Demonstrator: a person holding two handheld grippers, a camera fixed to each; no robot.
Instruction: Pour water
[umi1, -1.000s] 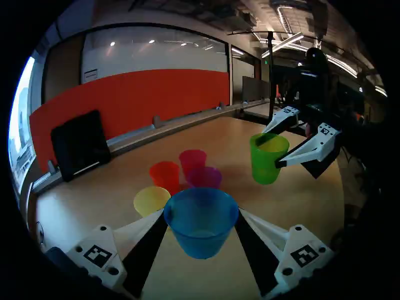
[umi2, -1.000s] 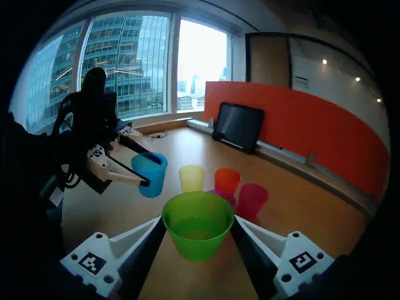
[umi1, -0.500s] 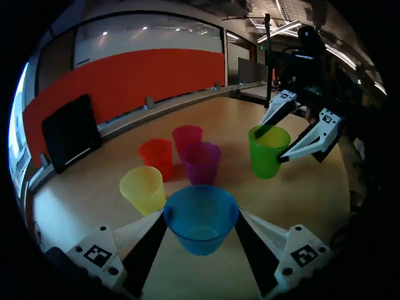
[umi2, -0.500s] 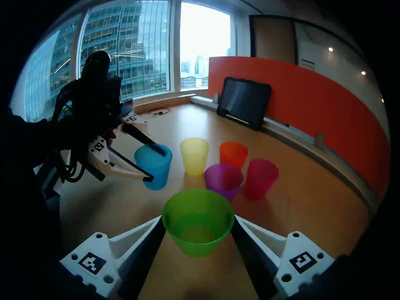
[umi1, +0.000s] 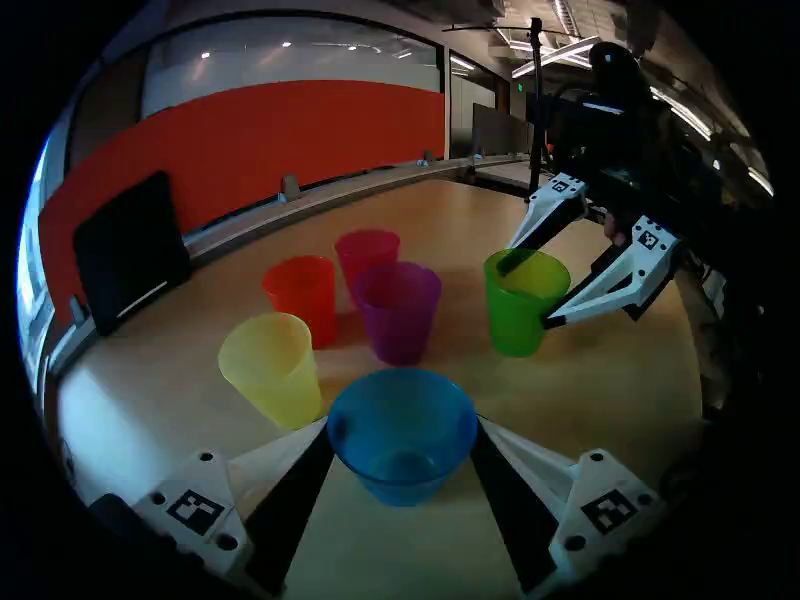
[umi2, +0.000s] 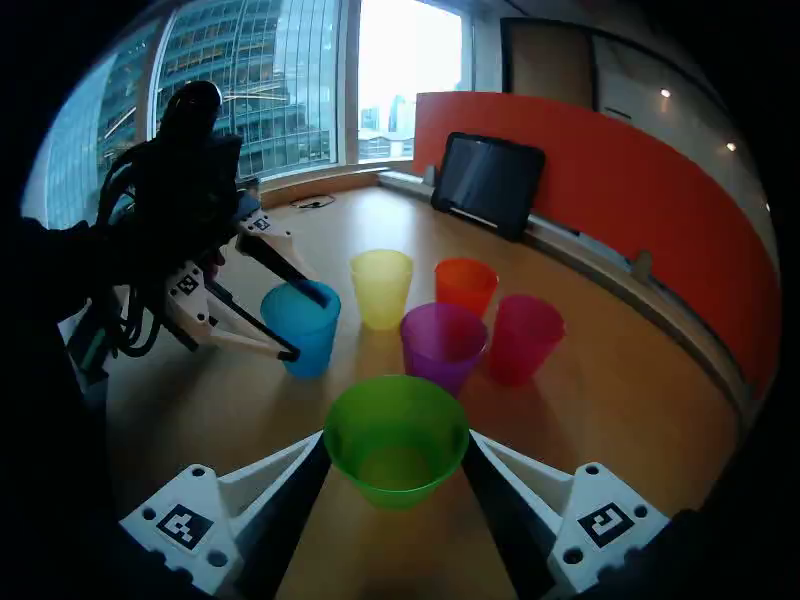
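- Left gripper view: left tongs (umi1: 400, 432), both fingers pressed against the sides of the blue cup (umi1: 402, 458). The cup is upright with its mouth towards the camera. A paler shallow pool at its bottom looks like water.
- Tabletop (umi1: 620, 390): light wood, carrying four loose cups beyond the blue one.
- Yellow cup (umi1: 270, 365): upright, nearest of the four, just beyond the left finger.
- Purple cup (umi1: 398, 310): upright, in the middle of the group.
- Orange cup (umi1: 303, 295) and pink cup (umi1: 367, 252): upright, side by side behind the purple one.
- Green cup (umi1: 518, 305): upright, right of the purple cup, near it but apart.
- Right tongs (umi1: 524, 293): reaching in from the right, one finger on each side of the green cup, gripping it. Whether the cup stands on the wood or hangs just above it cannot be told.
- Black tablet (umi1: 130, 250): propped at the far left edge, below an orange wall panel (umi1: 250, 130).
- Right gripper view: right tongs (umi2: 397, 440), closed on the green cup (umi2: 397, 462). The cup is upright with a shallow yellowish pool at its bottom.
- Far row: yellow cup (umi2: 380, 288) and orange cup (umi2: 465, 285).
- Near row: purple cup (umi2: 442, 345) and pink cup (umi2: 522, 338).
- Blue cup (umi2: 310, 345): left of the yellow cup and clamped by the left tongs (umi2: 306, 326). They come in from the left, held by a dark-clad hand (umi2: 175, 210).
- Windows (umi2: 250, 90): behind that hand.
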